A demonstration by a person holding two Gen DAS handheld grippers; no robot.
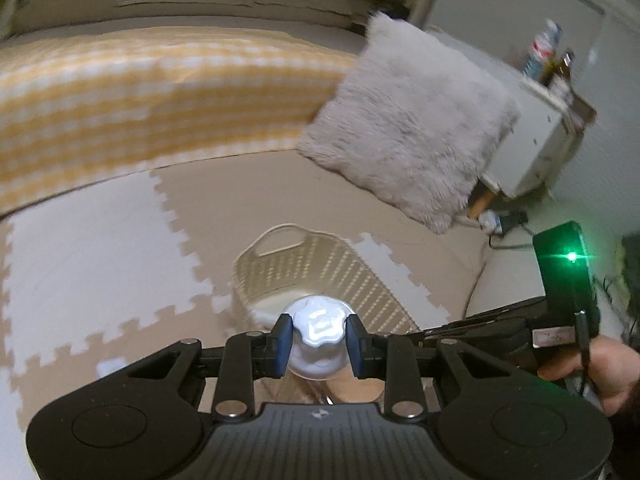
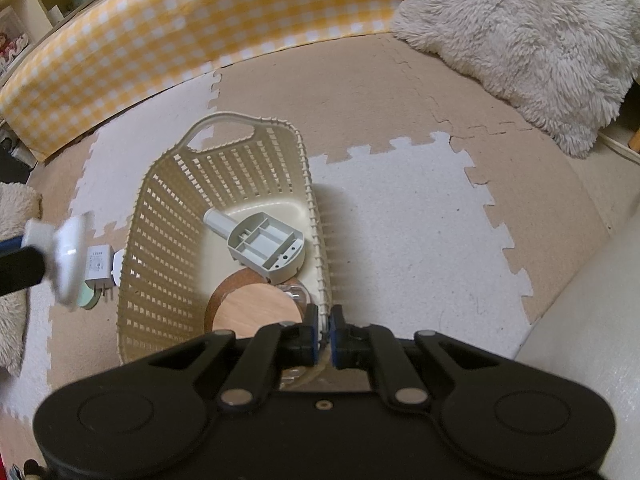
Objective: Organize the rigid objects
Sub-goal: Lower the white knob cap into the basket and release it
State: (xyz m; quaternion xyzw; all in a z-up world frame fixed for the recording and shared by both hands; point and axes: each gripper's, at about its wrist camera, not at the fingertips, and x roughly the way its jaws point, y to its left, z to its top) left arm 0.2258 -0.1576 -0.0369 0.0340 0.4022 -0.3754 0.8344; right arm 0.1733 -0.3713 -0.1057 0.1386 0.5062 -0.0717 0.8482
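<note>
My left gripper (image 1: 319, 340) is shut on a white round knob-shaped piece (image 1: 318, 326) and holds it above the near end of the cream slatted basket (image 1: 340, 264). In the right wrist view the same white piece (image 2: 68, 256) shows at the left edge, beside the basket (image 2: 160, 240). My right gripper (image 2: 325, 330) is shut on the basket's near right rim (image 2: 322, 280). Inside the basket lie a grey plastic part (image 2: 266, 242), a wooden disc (image 2: 256, 312) on a cork ring and a clear piece (image 2: 296, 294).
A white power adapter (image 2: 98, 268) and a pale green disc (image 2: 88, 298) lie on the foam puzzle mat (image 2: 400, 220) left of the basket. A yellow checked cushion (image 2: 180, 40) runs along the back. A fluffy pillow (image 2: 520, 40) lies at the right. A white cabinet (image 1: 536, 136) stands behind it.
</note>
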